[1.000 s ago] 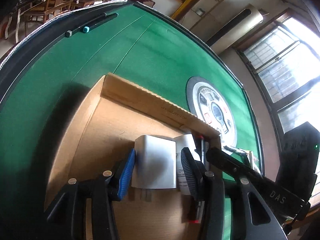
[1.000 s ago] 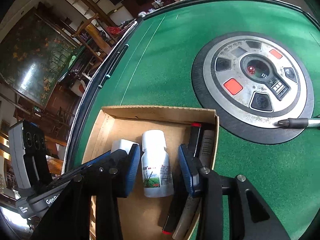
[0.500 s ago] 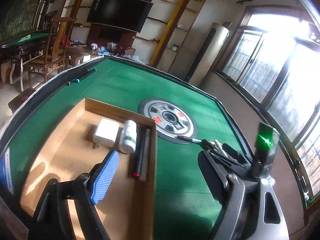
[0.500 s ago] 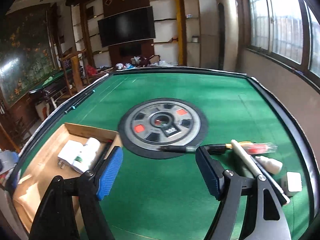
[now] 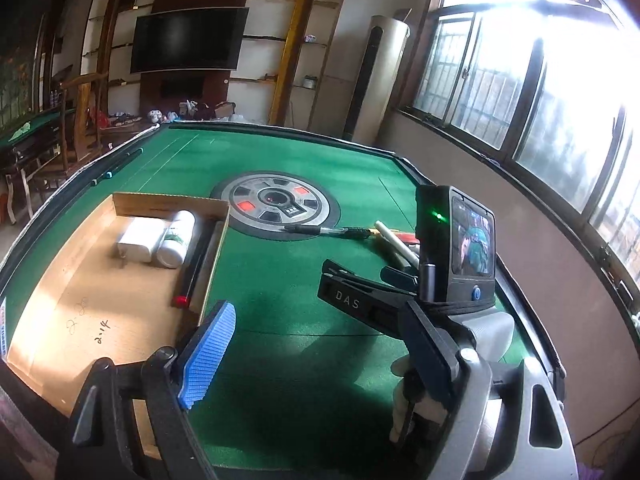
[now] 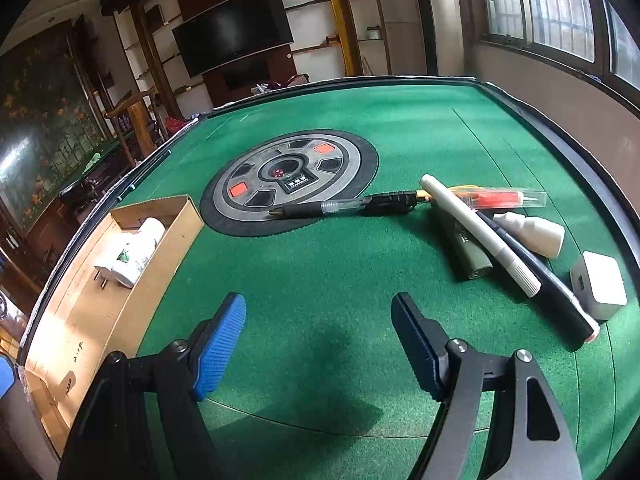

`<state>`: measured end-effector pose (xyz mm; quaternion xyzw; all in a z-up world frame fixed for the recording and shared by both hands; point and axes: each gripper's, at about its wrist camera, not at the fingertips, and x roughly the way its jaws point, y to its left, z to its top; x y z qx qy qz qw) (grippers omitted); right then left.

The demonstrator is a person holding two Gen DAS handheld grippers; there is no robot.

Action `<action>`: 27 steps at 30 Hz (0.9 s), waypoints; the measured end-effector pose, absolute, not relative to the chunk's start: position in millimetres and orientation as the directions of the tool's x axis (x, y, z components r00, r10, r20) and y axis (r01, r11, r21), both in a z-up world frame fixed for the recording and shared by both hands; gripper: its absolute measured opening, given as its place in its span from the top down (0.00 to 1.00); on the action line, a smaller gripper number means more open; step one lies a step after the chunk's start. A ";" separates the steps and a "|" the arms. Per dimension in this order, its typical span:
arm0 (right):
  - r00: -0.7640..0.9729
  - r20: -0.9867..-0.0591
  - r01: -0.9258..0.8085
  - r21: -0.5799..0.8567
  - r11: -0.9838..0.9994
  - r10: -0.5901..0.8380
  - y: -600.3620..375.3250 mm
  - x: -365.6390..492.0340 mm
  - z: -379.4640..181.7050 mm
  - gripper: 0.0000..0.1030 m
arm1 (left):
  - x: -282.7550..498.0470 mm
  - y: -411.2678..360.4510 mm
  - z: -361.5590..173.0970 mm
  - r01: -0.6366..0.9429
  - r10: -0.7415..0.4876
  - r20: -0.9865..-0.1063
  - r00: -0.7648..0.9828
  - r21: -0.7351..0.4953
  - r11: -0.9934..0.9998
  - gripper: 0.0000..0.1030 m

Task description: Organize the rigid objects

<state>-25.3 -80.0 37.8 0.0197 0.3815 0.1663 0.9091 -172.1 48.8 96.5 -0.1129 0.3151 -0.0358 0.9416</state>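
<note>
Right gripper (image 6: 318, 344): jaws wide apart, nothing between them, poised above bare green felt of the bench (image 6: 320, 264).

Left gripper (image 5: 320, 344): one blue pad is visible at lower left; the opposite finger is masked by the right unit's body and screen. The spacing suggests the jaws are wide, with nothing in them.

Items awaiting sorting lie ahead and to the right of the right jaws, well apart from them:
- white adapter (image 6: 599, 284), nearest, at the far right;
- black marker (image 6: 536, 276), long axis running from near right to far left;
- white marker (image 6: 476, 232), lying across the black one on much the same diagonal;
- grey-green tube (image 6: 468, 252), partly under the white marker;
- white dropper bottle (image 6: 530, 232), just beyond the markers;
- black pen (image 6: 344, 205), long axis roughly crosswise to the jaws, its tip resting on the round centre console (image 6: 290, 178);
- clear red-filled tube (image 6: 504, 198), farthest.

Cardboard box (image 6: 80, 320): on the left edge of the bench, already holding a white charger (image 5: 136, 234), a white bottle (image 5: 176, 233) and dark pens (image 5: 196, 264) along its right wall.

Judgement: the right gripper is the nearer tool for the remaining pile. The markers' diagonal axis would require rotating the jaws so that they close across the barrel, not along it.
</note>
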 end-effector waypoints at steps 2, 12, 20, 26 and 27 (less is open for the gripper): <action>0.655 -0.690 -0.280 0.158 0.947 0.309 -80.7 -25.9 36.9 0.27 | -172.8 46.0 95.1 0.008 -0.147 -0.588 0.795 -0.233 0.972 0.16; 0.612 -0.732 -0.245 0.186 0.951 0.301 -85.1 -15.5 26.3 0.26 | -175.4 49.0 90.2 0.021 -0.170 -0.587 0.792 -0.252 0.968 0.16; 0.577 -0.761 -0.230 0.198 0.953 0.298 -85.8 -9.3 17.9 0.26 | -169.7 53.4 81.5 0.038 -0.203 -0.601 0.773 -0.275 0.961 0.16; 0.576 -0.760 -0.232 0.201 0.952 0.301 -86.6 -10.3 18.6 0.25 | -168.8 54.1 80.1 0.032 -0.202 -0.599 0.775 -0.282 0.959 0.16; 0.576 -0.761 -0.231 0.200 0.952 0.300 -86.5 -10.2 18.7 0.25 | -167.6 53.7 79.2 0.033 -0.206 -0.604 0.770 -0.284 0.958 0.16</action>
